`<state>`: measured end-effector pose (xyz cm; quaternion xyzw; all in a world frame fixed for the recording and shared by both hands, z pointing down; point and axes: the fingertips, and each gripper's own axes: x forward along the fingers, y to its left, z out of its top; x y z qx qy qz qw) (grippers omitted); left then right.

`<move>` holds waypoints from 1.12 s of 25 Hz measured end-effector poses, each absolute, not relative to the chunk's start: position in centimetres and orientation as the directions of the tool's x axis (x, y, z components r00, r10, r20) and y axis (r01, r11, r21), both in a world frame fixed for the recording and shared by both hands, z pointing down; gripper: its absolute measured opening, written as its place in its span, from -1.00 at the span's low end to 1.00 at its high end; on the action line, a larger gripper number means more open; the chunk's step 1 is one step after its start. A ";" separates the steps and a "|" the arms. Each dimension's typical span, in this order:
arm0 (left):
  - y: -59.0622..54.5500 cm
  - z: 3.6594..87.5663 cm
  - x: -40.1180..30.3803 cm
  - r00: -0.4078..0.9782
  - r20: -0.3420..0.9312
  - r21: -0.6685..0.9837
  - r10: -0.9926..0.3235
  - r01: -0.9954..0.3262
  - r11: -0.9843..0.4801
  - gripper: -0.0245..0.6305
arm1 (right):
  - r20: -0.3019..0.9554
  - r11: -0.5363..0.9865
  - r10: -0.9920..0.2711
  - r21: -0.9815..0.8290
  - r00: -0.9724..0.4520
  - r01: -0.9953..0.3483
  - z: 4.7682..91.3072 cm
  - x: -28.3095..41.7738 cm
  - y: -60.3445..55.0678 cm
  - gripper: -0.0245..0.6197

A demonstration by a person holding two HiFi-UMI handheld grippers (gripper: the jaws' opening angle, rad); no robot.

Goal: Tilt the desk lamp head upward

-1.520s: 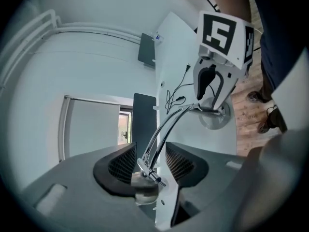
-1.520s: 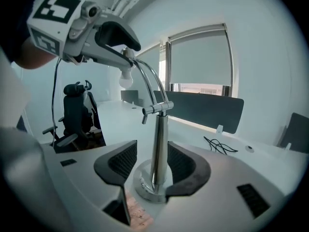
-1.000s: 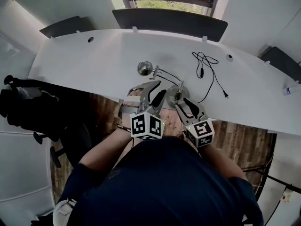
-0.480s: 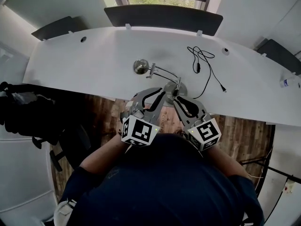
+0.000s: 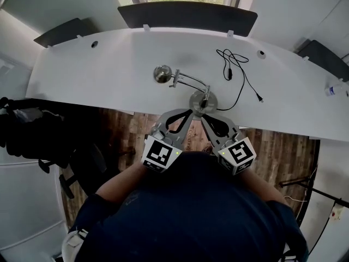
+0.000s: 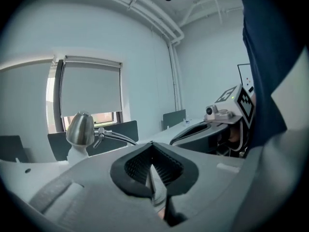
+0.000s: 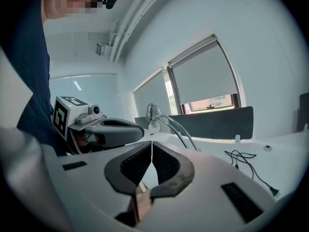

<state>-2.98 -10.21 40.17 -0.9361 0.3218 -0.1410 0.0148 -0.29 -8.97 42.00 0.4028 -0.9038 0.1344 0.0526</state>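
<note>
Two units | left hand-held gripper [image 5: 188,113] closing, empty | right hand-held gripper [image 5: 203,117] closing, empty | desk lamp [image 5: 199,99] near

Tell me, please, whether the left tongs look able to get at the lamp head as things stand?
Probably yes: nothing stands between the left tongs and the lamp head, only bare desk. Their jaws are closing on nothing, so they would have to open first.

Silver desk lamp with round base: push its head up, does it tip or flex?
It probably won't tip: the round metal base sits flat and looks weighty. The thin twin-rod arm may flex a little. The smooth chrome head is likely slippery.
</note>
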 end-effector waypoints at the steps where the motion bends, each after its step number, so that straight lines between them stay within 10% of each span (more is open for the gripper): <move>1: -10.1 40.5 -3.0 0.757 0.258 -0.092 -0.601 -0.600 -0.795 -0.90 | 0.201 0.641 -0.714 -0.199 -0.671 -0.742 42.0 -0.3 -8.9 -0.88; 28: -8.7 41.6 -2.7 0.770 0.284 -0.073 -0.572 -0.577 -0.813 -0.90 | 0.181 0.645 -0.714 -0.205 -0.676 -0.736 42.1 0.0 -8.4 -0.89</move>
